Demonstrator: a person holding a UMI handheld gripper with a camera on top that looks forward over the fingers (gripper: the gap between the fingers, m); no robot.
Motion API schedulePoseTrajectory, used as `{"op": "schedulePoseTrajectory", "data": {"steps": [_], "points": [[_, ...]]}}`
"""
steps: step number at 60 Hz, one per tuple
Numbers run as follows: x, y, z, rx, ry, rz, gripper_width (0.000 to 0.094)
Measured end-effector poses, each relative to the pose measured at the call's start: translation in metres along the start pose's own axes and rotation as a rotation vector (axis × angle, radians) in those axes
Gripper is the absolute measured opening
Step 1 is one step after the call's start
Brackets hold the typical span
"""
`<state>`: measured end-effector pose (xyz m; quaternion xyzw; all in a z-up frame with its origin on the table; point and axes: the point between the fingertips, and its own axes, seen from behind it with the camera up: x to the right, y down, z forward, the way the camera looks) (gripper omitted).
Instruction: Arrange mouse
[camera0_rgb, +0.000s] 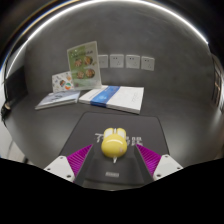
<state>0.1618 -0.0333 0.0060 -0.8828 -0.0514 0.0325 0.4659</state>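
Observation:
A yellow mouse (113, 145) lies on a dark grey mouse pad (142, 134) that has pale lettering along its far edge. My gripper (113, 162) is low over the pad's near part, and its magenta pads show on either side. The mouse sits between the fingertips and slightly ahead of them, with a gap on each side. It rests on the pad by its own weight. The gripper is open.
Beyond the pad, a white and blue booklet (113, 97) lies flat on the grey table, with another booklet (57, 99) to its left. An upright leaflet (82, 65) stands behind them. Wall sockets (125, 61) line the back wall.

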Motion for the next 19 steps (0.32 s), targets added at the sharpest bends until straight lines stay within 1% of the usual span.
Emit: {"op": "schedulePoseTrajectory", "data": {"steps": [7, 14, 19], "points": [[-0.006, 0.024, -0.055, 0.019, -0.069, 0.069, 0.0847], [0.007, 0.053, -0.105, 0.041, -0.058, 0.126, 0.0835], [0.02, 0.078, -0.134, 0.022, -0.046, 0.155, 0.0833]]}}
